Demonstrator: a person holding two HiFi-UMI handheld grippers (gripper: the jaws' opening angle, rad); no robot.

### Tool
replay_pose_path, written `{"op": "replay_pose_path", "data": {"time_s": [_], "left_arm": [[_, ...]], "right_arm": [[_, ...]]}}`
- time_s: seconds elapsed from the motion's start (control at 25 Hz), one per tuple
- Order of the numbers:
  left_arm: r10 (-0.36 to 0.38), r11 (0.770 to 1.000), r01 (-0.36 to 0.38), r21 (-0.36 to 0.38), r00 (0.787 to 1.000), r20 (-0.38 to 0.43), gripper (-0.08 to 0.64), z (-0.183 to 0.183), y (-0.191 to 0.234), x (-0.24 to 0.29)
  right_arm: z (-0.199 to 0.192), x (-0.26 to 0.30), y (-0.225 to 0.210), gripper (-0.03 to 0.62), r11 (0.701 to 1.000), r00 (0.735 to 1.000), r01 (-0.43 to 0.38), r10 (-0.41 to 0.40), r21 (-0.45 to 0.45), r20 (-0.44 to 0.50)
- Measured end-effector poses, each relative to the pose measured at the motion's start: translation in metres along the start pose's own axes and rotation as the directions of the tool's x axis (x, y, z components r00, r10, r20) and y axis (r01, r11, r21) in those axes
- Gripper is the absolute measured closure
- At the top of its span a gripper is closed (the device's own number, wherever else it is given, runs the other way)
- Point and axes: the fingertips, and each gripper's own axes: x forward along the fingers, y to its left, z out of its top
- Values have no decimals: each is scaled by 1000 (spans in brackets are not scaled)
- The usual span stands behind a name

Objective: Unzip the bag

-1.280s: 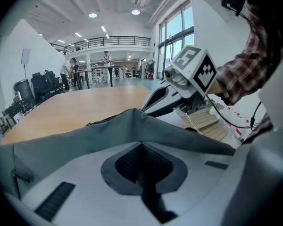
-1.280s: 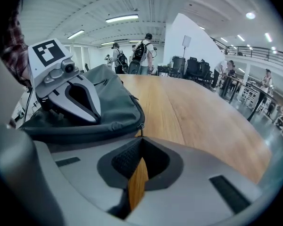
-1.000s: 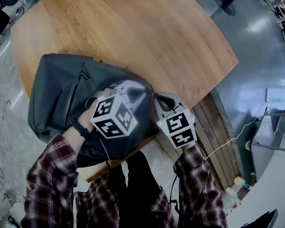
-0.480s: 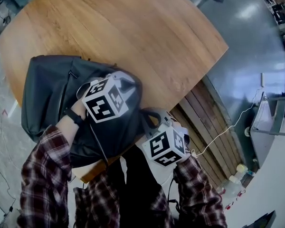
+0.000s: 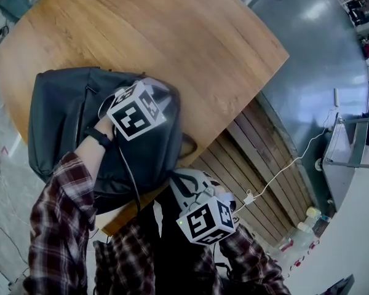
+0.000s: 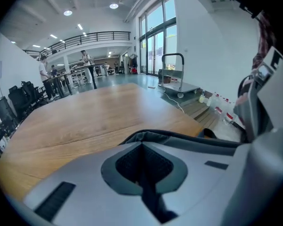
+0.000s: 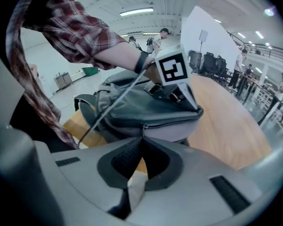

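1. Plainly lying slumped on the round wooden counter [image 5: 172, 35], toward its near left part and close to the edge by the person: a dark grey bag [image 5: 58, 121].
2. On the left hand-held gripper [image 6: 142, 145]: jaws pressed together on a raised fold of the bag's fabric, which sits right at the tips.
3. Set on the upper right part of the bag in the head view, with its marker cube facing up.
4. On the right hand-held gripper [image 7: 142, 139]: jaws closed, with the small metal zipper pull [image 7: 144, 126] pinched at the very tips.
5. Held off the counter's near edge, below and to the right of the bag, close to the person's body.
6. Running from the pull to the right along the bag's side: a dark zipper line [image 7: 179, 121]; parted or closed there, impossible to tell.
7. Behind the left hand-held gripper: a plaid sleeve [image 5: 61, 214] and a black wristband [image 5: 99, 137], with a thin dark cable [image 5: 128, 177] draped down over the bag.
8. Beside the counter on the right: wooden floor slats [image 5: 258, 165], crossed by a white cord [image 5: 277, 174].
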Motion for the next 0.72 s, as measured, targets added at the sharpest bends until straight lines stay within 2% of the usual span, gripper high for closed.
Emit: {"op": "replay_pose_path", "data": {"time_s": [0.08, 0.2, 0.32, 0.4, 0.48, 0.6, 0.72], "left_arm": [[56, 998, -56, -42, 998, 8, 552, -1, 19, 0], [110, 989, -108, -101, 994, 15, 552, -3, 38, -4], [176, 976, -173, -130, 984, 15, 552, -10, 46, -12], [196, 973, -194, -121, 981, 1, 552, -19, 45, -23], [177, 981, -177, -80, 984, -8, 552, -27, 32, -33], [94, 995, -95, -26, 995, -11, 552, -38, -6, -46], [35, 999, -35, 3, 999, 4, 552, -39, -41, -54]], "right_arm": [[-1, -4, 13, 581, 1000, 1000, -12, 11, 24, 19], [-7, -2, 7, 581, 997, 999, 24, -27, 76, 30], [-12, 0, -7, 581, 995, 998, 53, -56, 81, 32], [-14, 2, -19, 581, 994, 997, 70, -74, 90, 38], [-15, 3, -38, 581, 990, 994, 95, -100, 105, 44], [-10, 5, -78, 581, 981, 986, 148, -155, 125, 55], [1, 11, -117, 581, 974, 978, 185, -196, 132, 69]]}}
